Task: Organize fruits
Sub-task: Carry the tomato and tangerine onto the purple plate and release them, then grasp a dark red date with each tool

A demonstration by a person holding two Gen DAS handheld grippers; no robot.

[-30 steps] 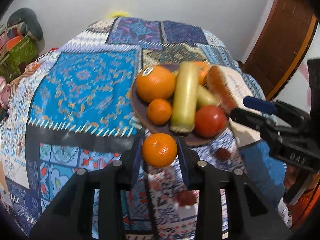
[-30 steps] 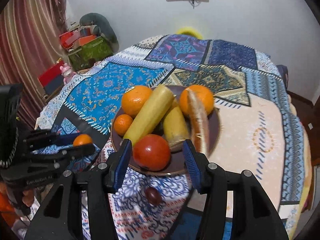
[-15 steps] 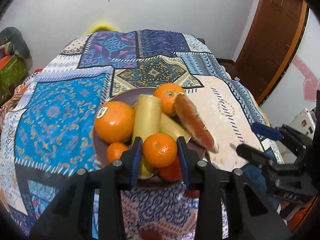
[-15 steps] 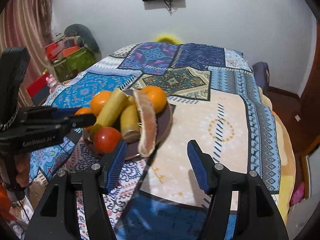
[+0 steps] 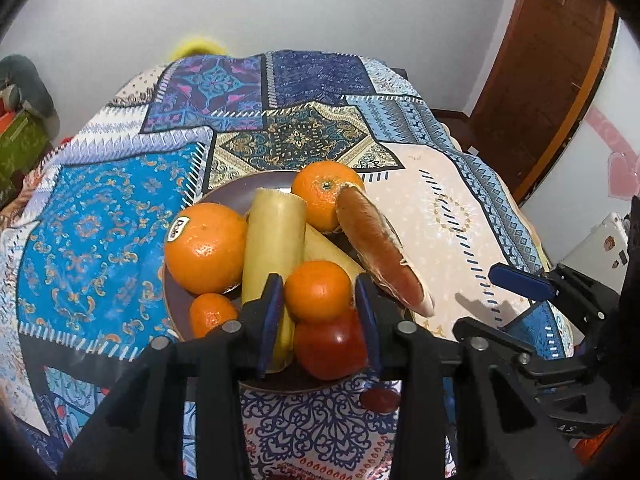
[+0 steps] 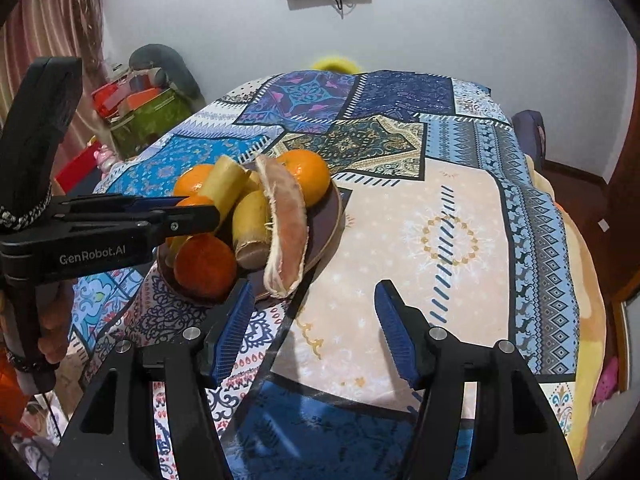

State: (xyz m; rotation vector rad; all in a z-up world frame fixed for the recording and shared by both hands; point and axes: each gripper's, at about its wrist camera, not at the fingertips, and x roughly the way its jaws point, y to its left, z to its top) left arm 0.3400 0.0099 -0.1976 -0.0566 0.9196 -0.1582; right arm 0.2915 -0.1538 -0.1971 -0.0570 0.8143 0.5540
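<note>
A brown plate (image 5: pixel 224 200) holds a big orange (image 5: pixel 204 248), a far orange (image 5: pixel 320 196), a little orange (image 5: pixel 212 314), yellow stalk pieces (image 5: pixel 274 240), a reddish peel slice (image 5: pixel 380 252) and a tomato (image 5: pixel 330 344). A small orange (image 5: pixel 318 291) rests on top of the tomato. My left gripper (image 5: pixel 318 284) straddles it with its jaws opening, and a thin gap shows at each pad. From the right wrist view, that gripper (image 6: pixel 196 208) reaches over the plate (image 6: pixel 328 224). My right gripper (image 6: pixel 314 292) stands open and empty over the cloth, right of the plate.
A patchwork cloth (image 5: pixel 440 208) covers the bed-like surface. A small dark red fruit (image 5: pixel 380 398) lies on it just in front of the plate. A wooden door (image 5: pixel 540 80) is at the right. Boxes and clutter (image 6: pixel 140 112) stand by the left wall.
My left gripper carried the small orange from in front of the plate onto the pile, and its jaws have parted a little. My right gripper drew away from the tomato to the right.
</note>
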